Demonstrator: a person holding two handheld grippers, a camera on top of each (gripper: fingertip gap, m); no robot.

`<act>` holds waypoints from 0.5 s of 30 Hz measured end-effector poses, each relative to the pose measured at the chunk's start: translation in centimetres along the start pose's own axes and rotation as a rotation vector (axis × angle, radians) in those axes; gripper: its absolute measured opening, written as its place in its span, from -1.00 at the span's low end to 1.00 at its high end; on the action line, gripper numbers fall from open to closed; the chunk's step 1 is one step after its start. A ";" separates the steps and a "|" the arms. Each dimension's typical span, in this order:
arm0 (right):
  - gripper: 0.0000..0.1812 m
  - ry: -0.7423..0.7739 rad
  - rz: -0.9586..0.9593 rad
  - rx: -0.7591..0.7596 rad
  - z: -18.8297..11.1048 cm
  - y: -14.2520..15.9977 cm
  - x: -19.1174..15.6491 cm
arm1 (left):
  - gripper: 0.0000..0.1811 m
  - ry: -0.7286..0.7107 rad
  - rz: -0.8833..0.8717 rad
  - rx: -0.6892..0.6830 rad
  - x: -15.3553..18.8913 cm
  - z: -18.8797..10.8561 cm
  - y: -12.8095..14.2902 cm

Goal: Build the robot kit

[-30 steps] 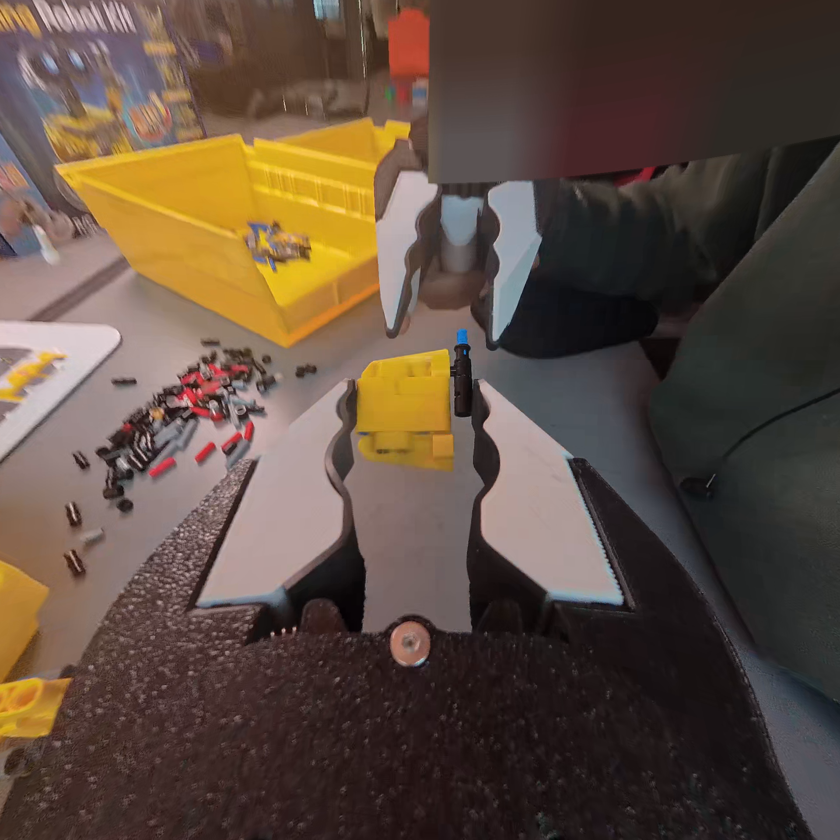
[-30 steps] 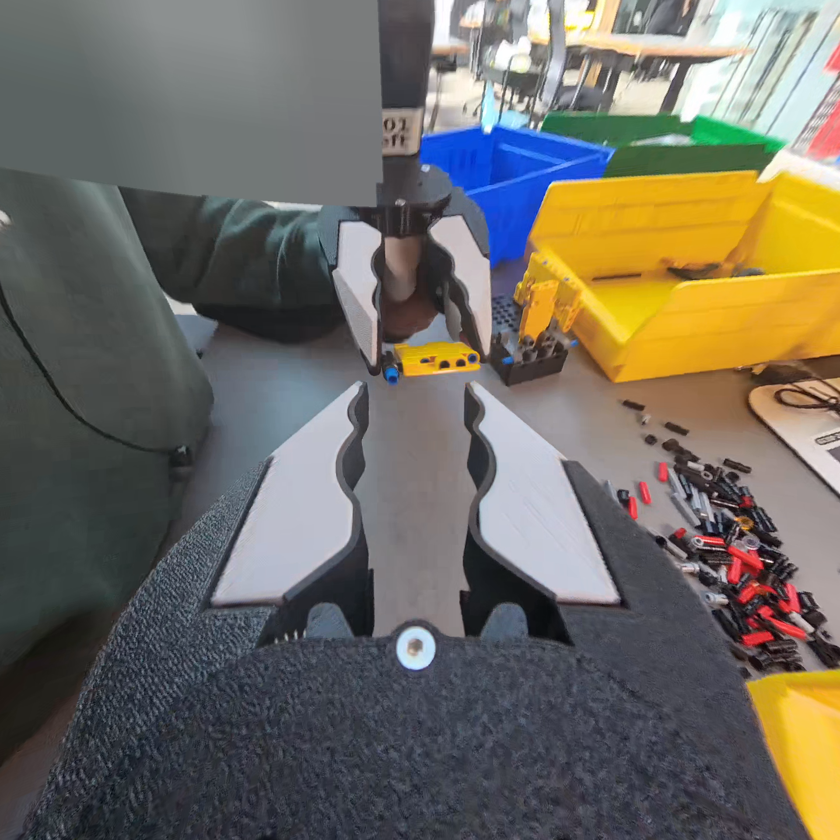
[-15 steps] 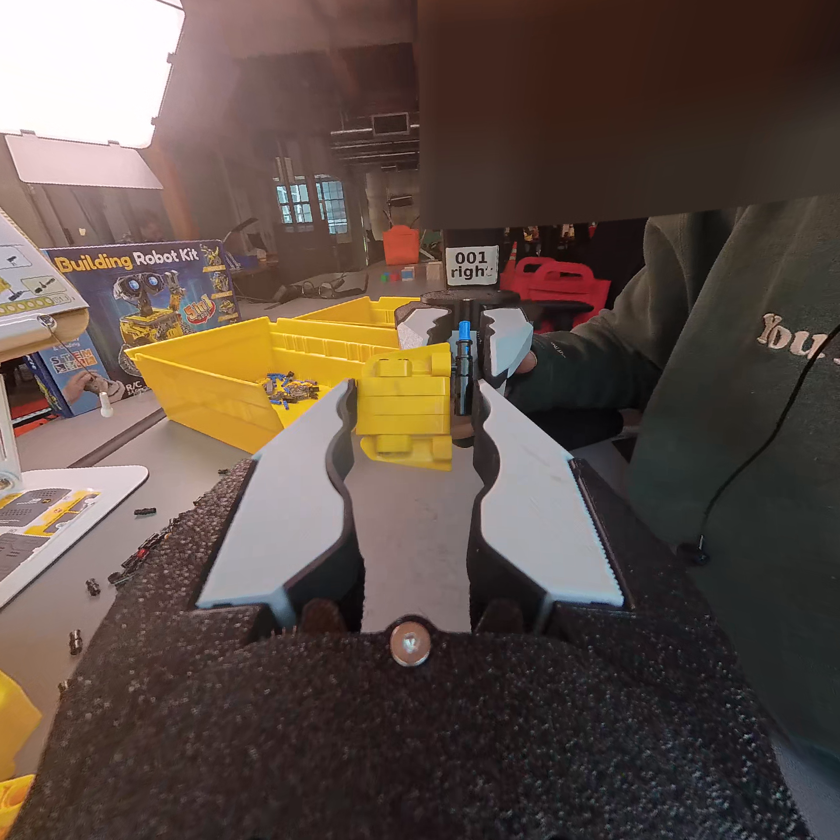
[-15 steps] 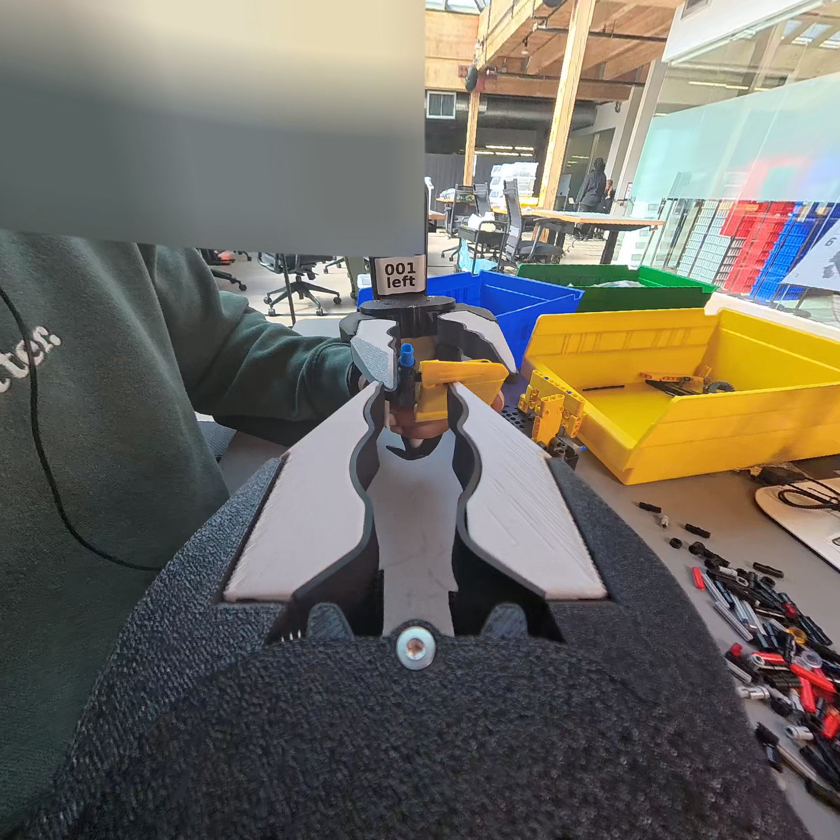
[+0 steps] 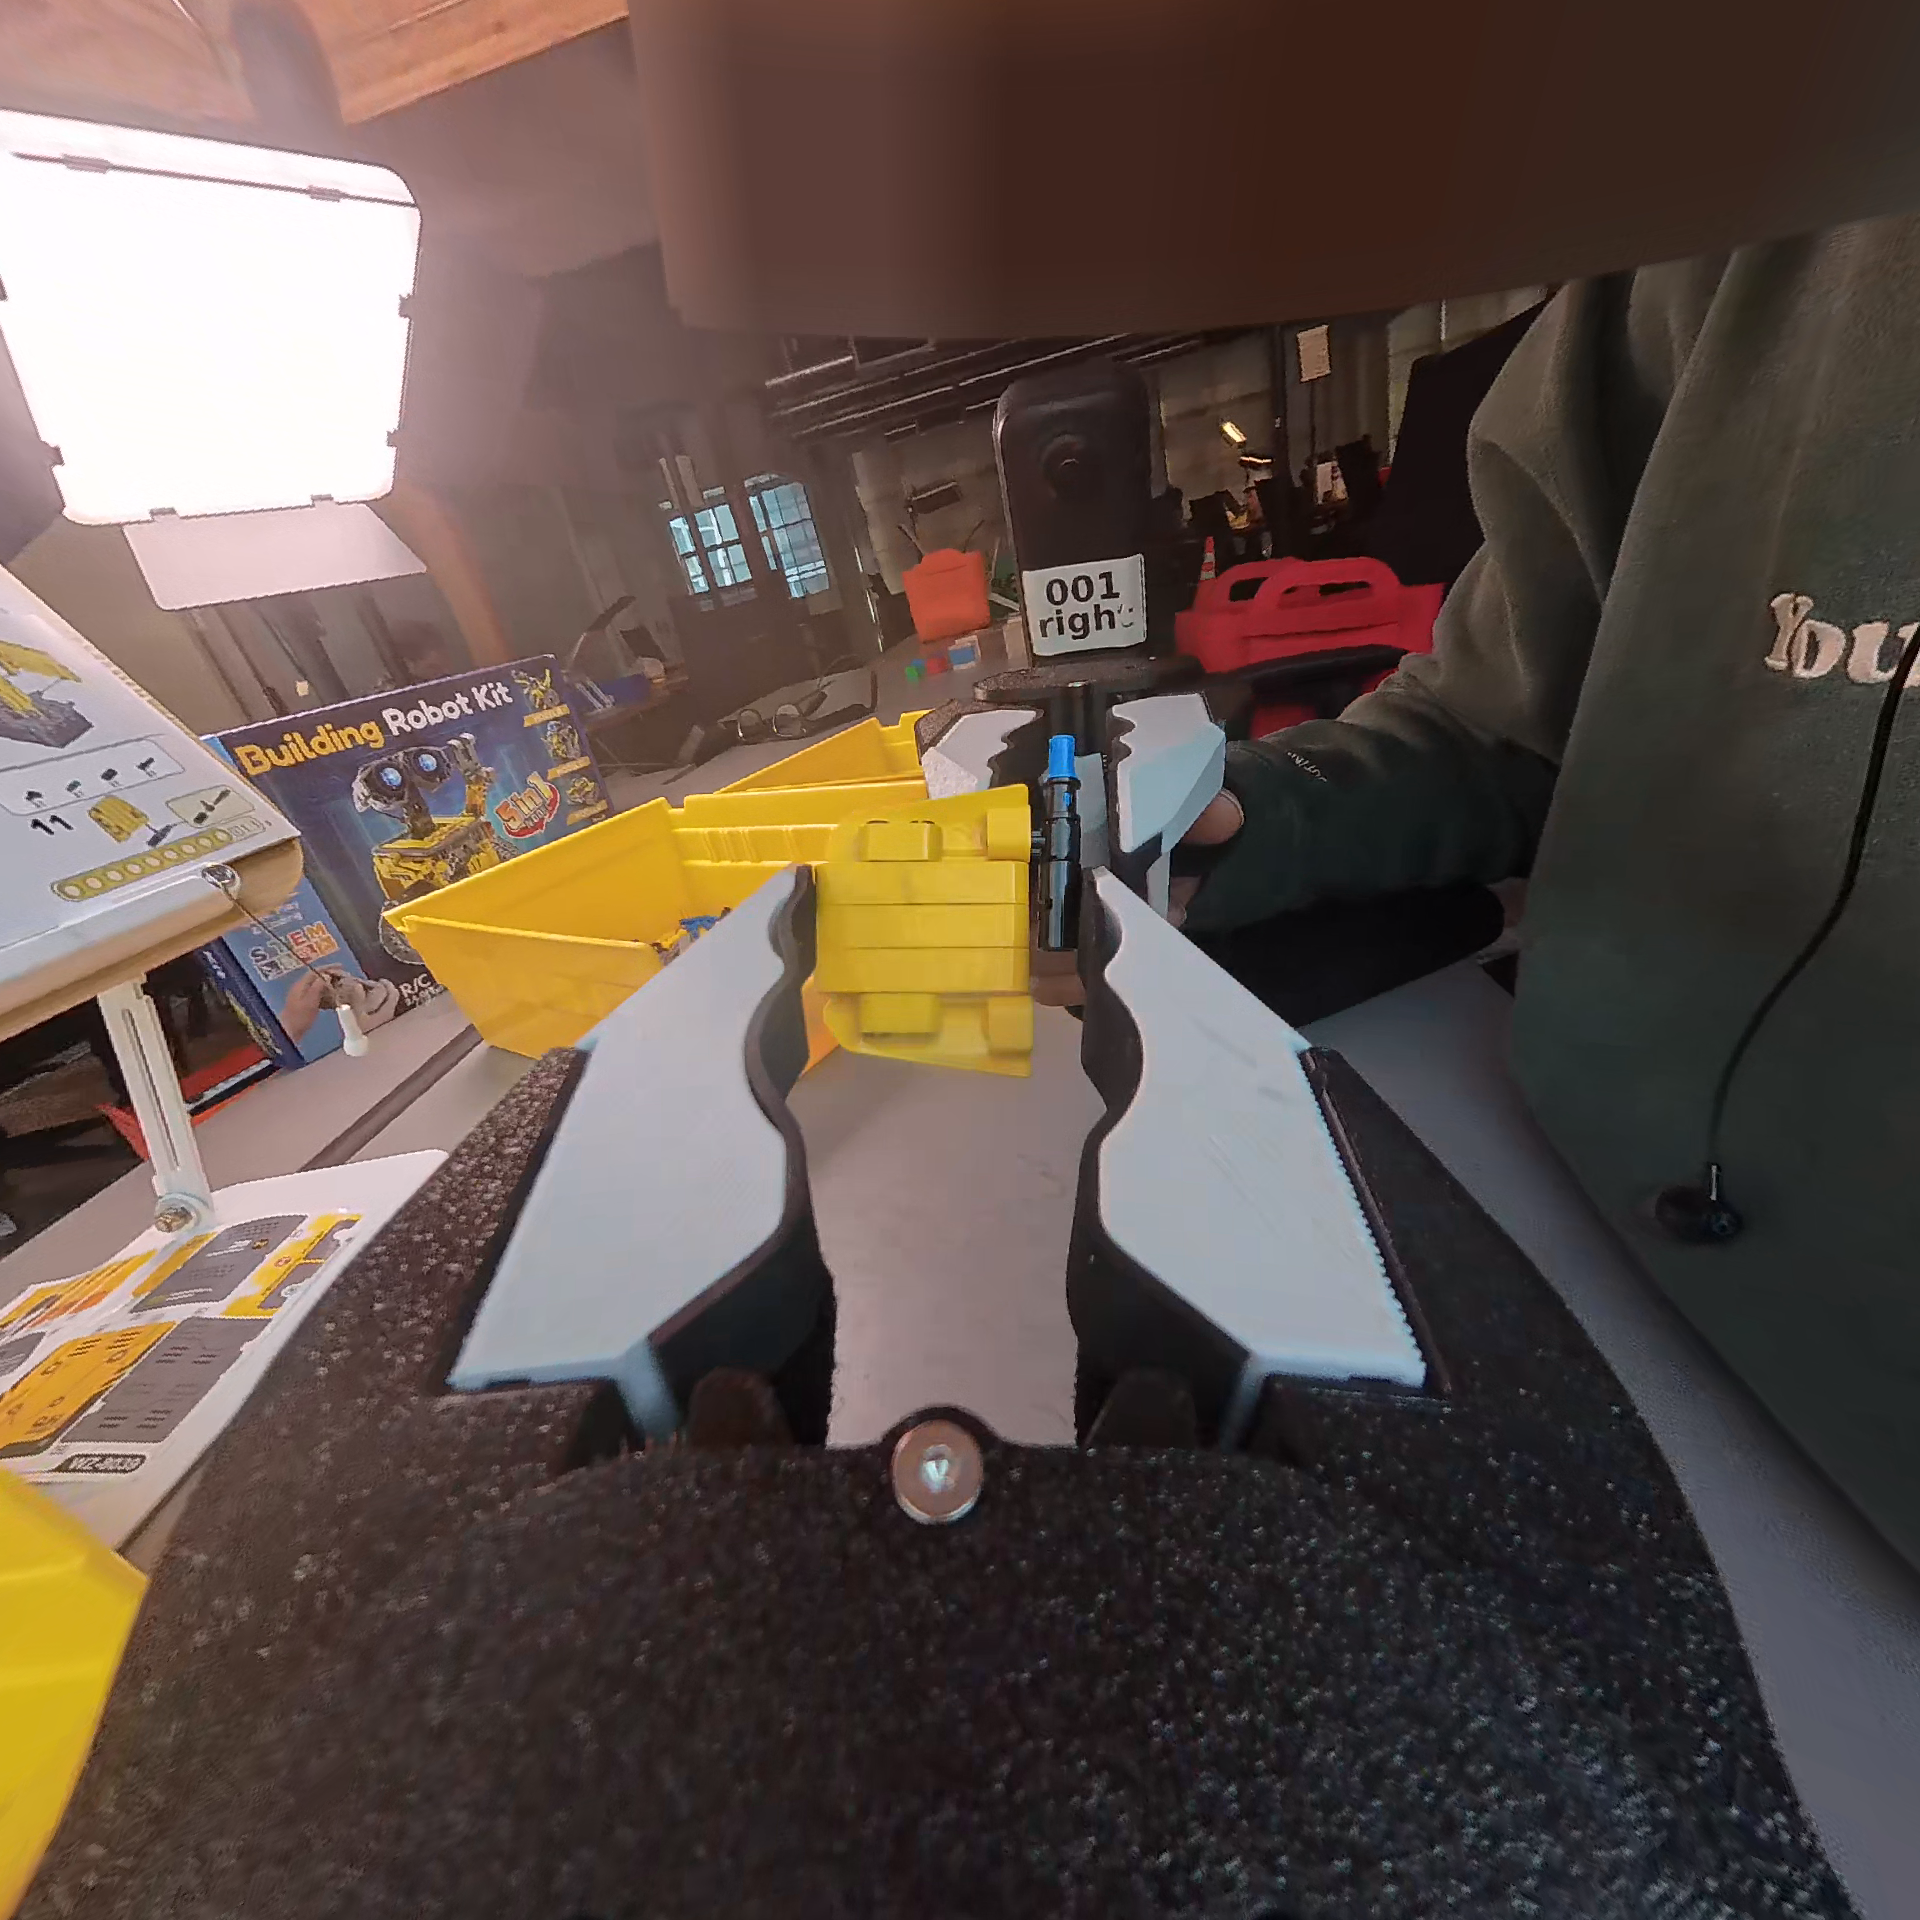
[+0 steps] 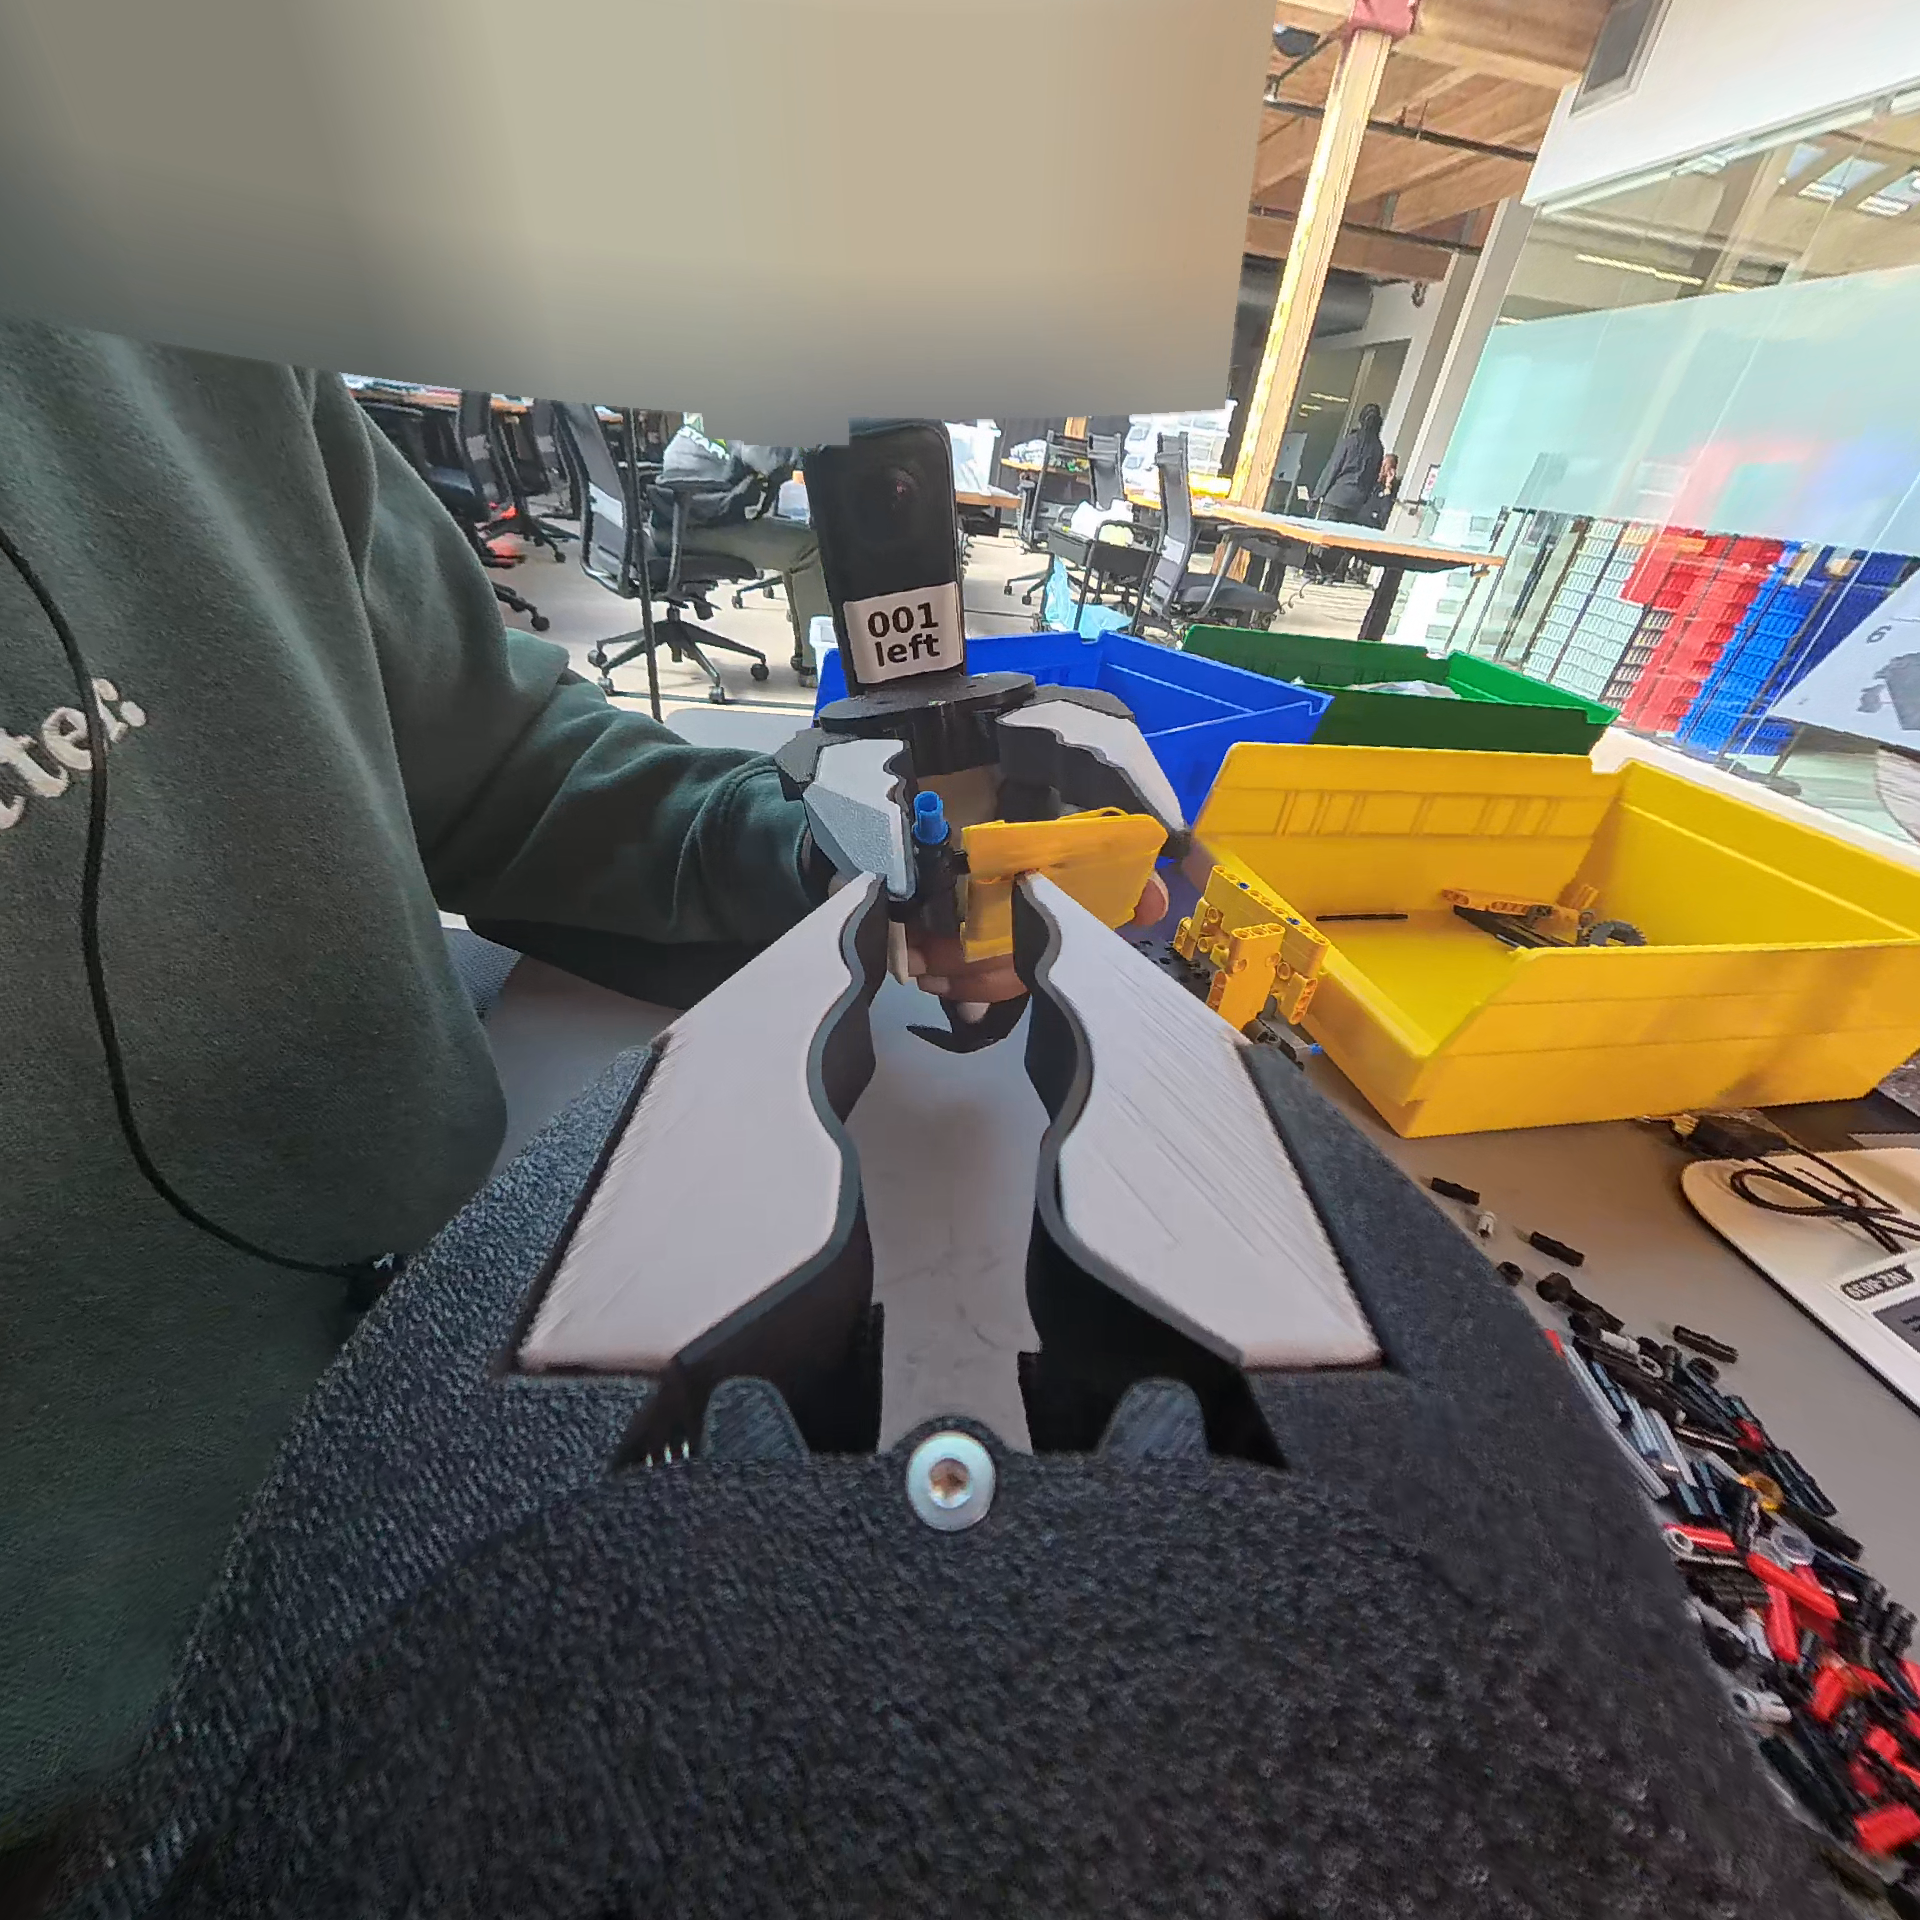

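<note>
Left hand-held gripper (image 5: 940,914) clenches a ribbed yellow plastic block (image 5: 920,925); right hand-held gripper (image 6: 951,914) pinches its edge.

Grey table (image 6: 1621,1195) carries: yellow bin (image 6: 1558,997) at right of frame, blue bin (image 6: 1195,686) and green bin (image 6: 1455,696) behind it; loose black and red pins (image 6: 1766,1496) lower right; printed sheet (image 5: 156,1309) lower left, left wrist view.
</note>
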State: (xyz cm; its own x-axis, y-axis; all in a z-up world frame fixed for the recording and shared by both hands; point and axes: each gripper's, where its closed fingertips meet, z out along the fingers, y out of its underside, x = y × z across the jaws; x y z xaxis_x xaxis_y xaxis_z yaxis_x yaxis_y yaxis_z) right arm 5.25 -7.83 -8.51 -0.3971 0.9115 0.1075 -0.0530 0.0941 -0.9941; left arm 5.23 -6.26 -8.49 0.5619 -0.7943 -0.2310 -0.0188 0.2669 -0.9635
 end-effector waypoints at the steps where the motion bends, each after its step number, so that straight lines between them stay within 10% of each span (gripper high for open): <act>1: -0.75 0.000 -0.001 0.000 0.0 0.0 0.0 | -0.46 0.000 0.004 0.000 0.0 0.0 0.0; 15: -0.74 0.008 0.066 0.022 -0.2 0.1 0.6 | -0.46 -0.004 0.016 -0.025 0.0 -0.1 0.4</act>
State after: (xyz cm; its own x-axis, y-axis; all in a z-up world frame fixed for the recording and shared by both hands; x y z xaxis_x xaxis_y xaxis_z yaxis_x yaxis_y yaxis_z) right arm 5.19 -7.19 -8.53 -0.3935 0.9184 0.0416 -0.0473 0.0250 -0.9986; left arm 5.17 -6.17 -8.90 0.5645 -0.7880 -0.2457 -0.0481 0.2658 -0.9628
